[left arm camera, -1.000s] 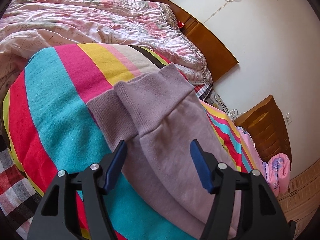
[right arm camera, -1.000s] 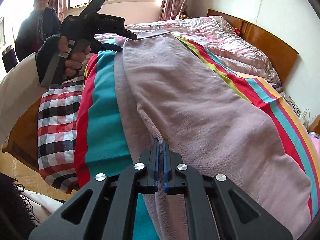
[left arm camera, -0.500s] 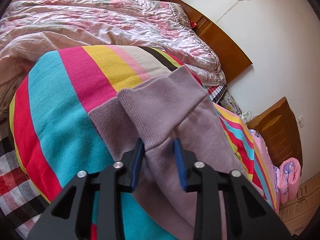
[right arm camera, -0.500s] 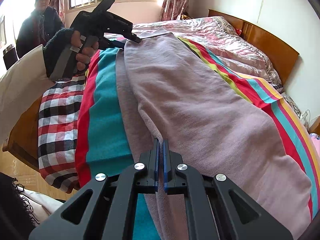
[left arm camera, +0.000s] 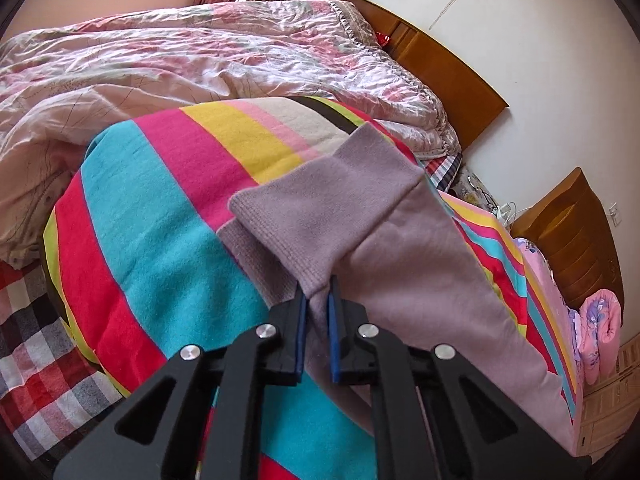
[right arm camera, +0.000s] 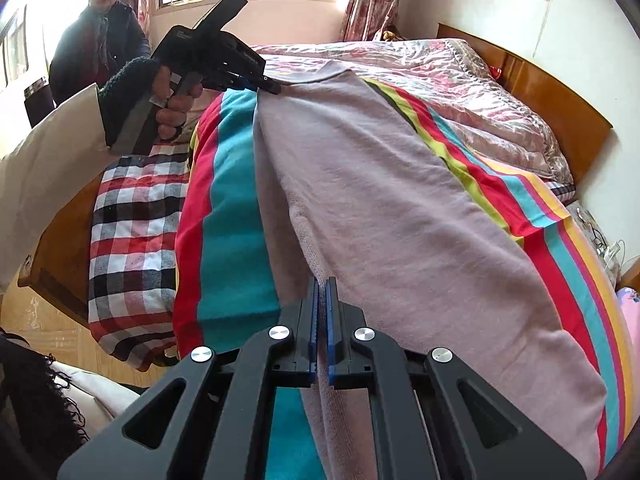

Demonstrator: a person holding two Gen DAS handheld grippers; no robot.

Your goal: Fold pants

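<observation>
Mauve knit pants lie lengthwise on a striped blanket on the bed. My left gripper is shut on the near edge of the ribbed cuff end, lifting it slightly. The left gripper also shows in the right wrist view at the far end of the pants. My right gripper is shut on the near edge of the pants, close to the waist end. The pants stretch between the two grippers.
A pink quilt is bunched at the head of the bed by a wooden headboard. A checked sheet hangs over the bed's left side. A person stands by the window. A wooden nightstand stands by the wall.
My left gripper has moved forward and closed from wide open onto the cuff edge, lifting it. My right gripper has stayed shut on the pants.
</observation>
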